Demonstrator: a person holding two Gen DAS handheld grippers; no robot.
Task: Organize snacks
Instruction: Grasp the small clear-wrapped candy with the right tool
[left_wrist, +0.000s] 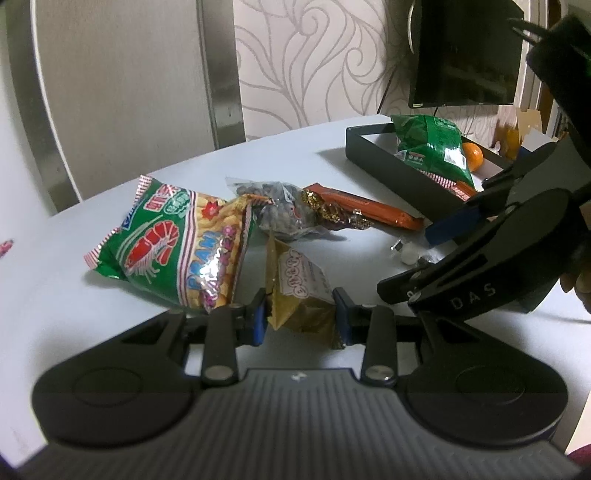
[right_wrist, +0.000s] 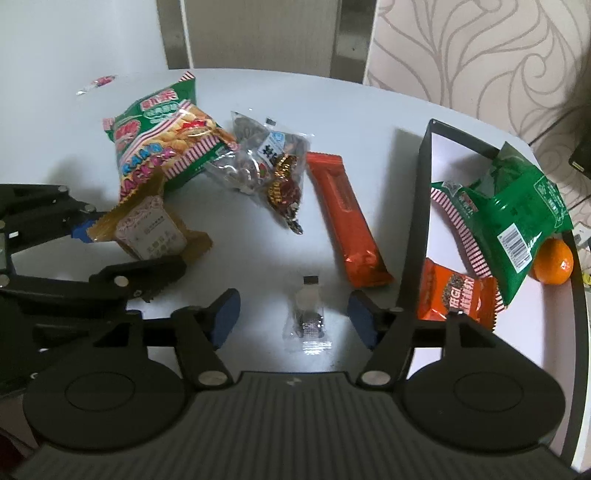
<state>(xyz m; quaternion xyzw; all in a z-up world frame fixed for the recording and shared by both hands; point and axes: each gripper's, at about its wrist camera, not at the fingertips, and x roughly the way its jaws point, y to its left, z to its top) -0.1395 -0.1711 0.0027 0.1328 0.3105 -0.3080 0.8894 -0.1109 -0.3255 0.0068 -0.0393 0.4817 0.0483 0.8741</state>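
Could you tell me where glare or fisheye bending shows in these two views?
Left wrist view: glare on the prawn cracker bag, table edge curved. Right wrist view: bright sheen on the clear small packet, black tray wall bowed.

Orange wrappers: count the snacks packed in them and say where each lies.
2. A long orange bar lies on the table, left of the box; a small orange packet sits inside the box's near corner. Others may be hidden.

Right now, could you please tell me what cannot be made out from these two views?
- Small clear packet, right wrist view: contents too small and blurred to identify.
- Orange fruit, both views: mostly hidden behind the green bag.
- Black tray, right wrist view: near end cut off behind the right tool.
- Gold packet, left wrist view: print too blurred to read.
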